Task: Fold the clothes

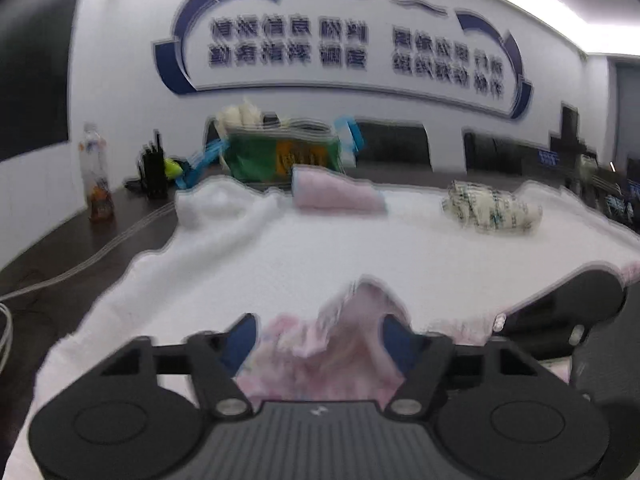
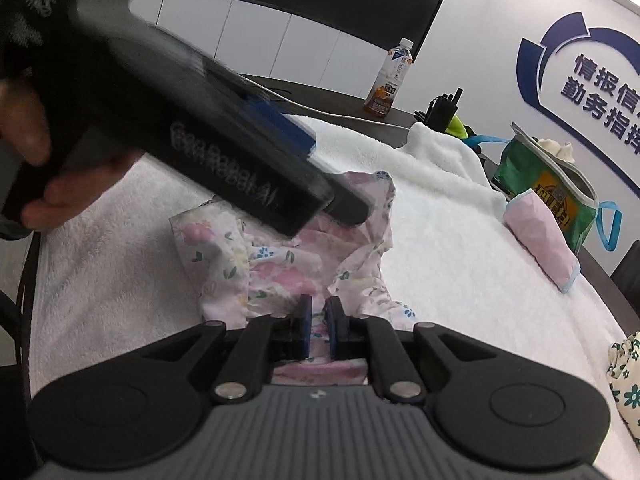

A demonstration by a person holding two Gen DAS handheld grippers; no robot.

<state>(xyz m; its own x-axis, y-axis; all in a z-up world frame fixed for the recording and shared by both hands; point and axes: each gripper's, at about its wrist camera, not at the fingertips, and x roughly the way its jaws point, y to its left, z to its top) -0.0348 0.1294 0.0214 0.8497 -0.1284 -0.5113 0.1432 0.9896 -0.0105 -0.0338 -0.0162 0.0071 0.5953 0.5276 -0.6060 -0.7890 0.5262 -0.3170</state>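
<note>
Left wrist view is motion-blurred, edges doubled. Left gripper point(image 1: 320, 336) has its jaws spread wide, blue pads point(image 1: 242, 338) on either side of a bunched-up peak of the pink floral garment point(image 1: 340, 340); can't tell if the pads touch the cloth.

Right gripper point(image 2: 319, 320) jaws are narrow, close to closed, with a strip of the floral garment point(image 2: 280, 256) between the blue pads point(image 2: 306, 320). Looks pinched, though the contact is partly hidden by the linkage.

Garment lies crumpled on a white fleecy blanket point(image 2: 440, 248) covering a dark table point(image 1: 100, 236). In the right wrist view the left gripper body crosses the top left, blurred, covering the garment's upper middle; its printed lettering is unreadable.

Farther back: folded pink cloth point(image 2: 540, 240), a green bag point(image 2: 532, 176) behind it, a drink bottle point(image 2: 388, 80), black handheld radios point(image 2: 442, 108). A second floral piece point(image 2: 626, 380) is cut off at the right edge. A rolled patterned cloth point(image 1: 492, 210) sits on the far right of the blanket, too blurred to make out its print.
</note>
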